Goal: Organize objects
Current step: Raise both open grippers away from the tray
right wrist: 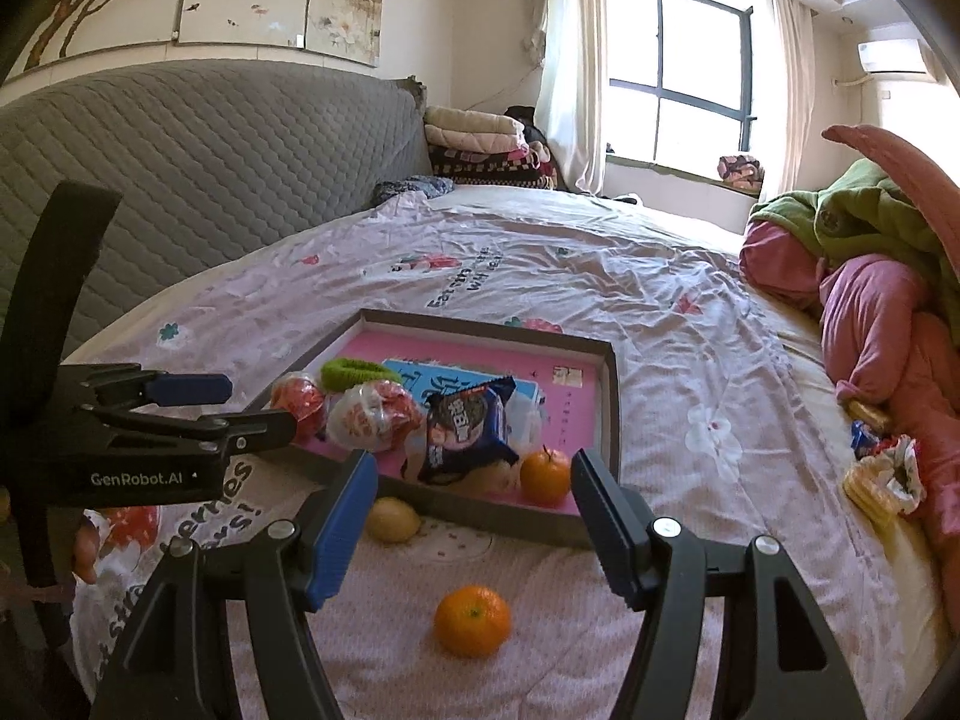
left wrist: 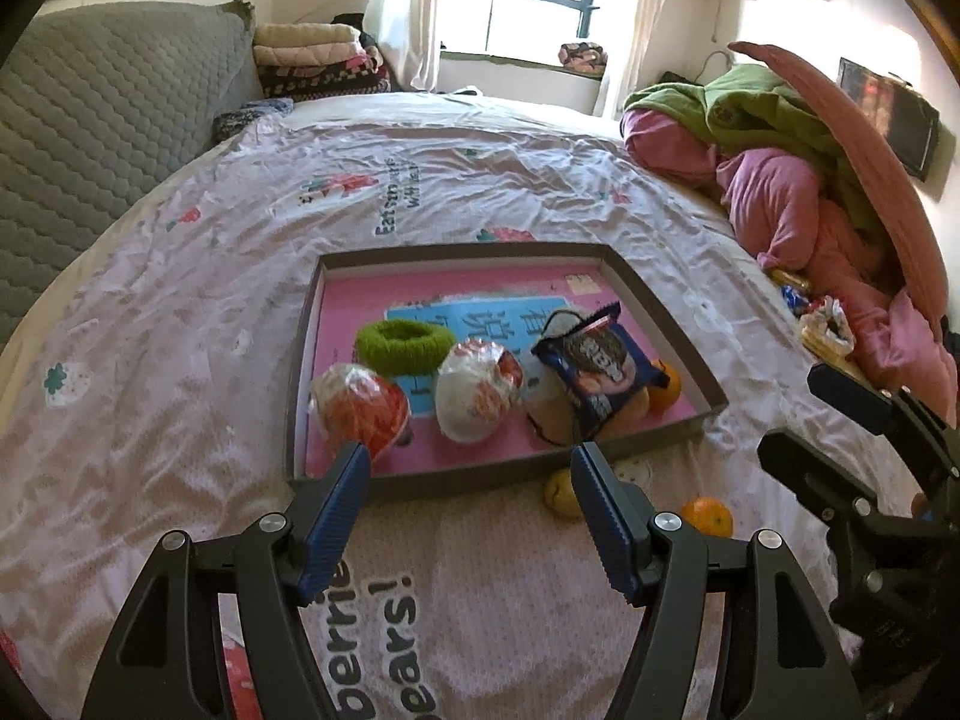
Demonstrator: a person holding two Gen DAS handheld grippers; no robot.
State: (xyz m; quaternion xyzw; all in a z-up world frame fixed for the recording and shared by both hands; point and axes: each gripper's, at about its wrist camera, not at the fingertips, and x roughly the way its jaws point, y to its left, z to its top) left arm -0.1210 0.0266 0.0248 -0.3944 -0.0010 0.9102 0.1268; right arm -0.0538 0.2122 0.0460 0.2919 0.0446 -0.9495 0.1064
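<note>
A shallow brown-rimmed tray (left wrist: 660, 300) (right wrist: 613, 396) lies on the bedspread with a pink book flat inside it. On the book rest a green hair ring (left wrist: 403, 347), two wrapped round snacks (left wrist: 360, 411) (left wrist: 477, 396), a blue cookie packet (left wrist: 600, 378) (right wrist: 467, 429) and an orange (right wrist: 545, 476). Outside the tray's near rim lie a lemon (left wrist: 559, 493) (right wrist: 393, 519) and a second orange (left wrist: 708, 516) (right wrist: 472, 621). My left gripper (left wrist: 469, 462) (right wrist: 252, 405) hovers open before the tray's near rim, empty. My right gripper (right wrist: 474, 468) (left wrist: 804, 414) is open above the loose orange and holds nothing.
Crumpled pink and green bedding (right wrist: 870, 300) is piled along the right side, with several snack packets (right wrist: 882, 474) beside it. A grey quilted headboard (right wrist: 210, 168) stands at the left, with folded blankets (right wrist: 474, 144) at its far end. Beyond the tray there is wrinkled bedspread.
</note>
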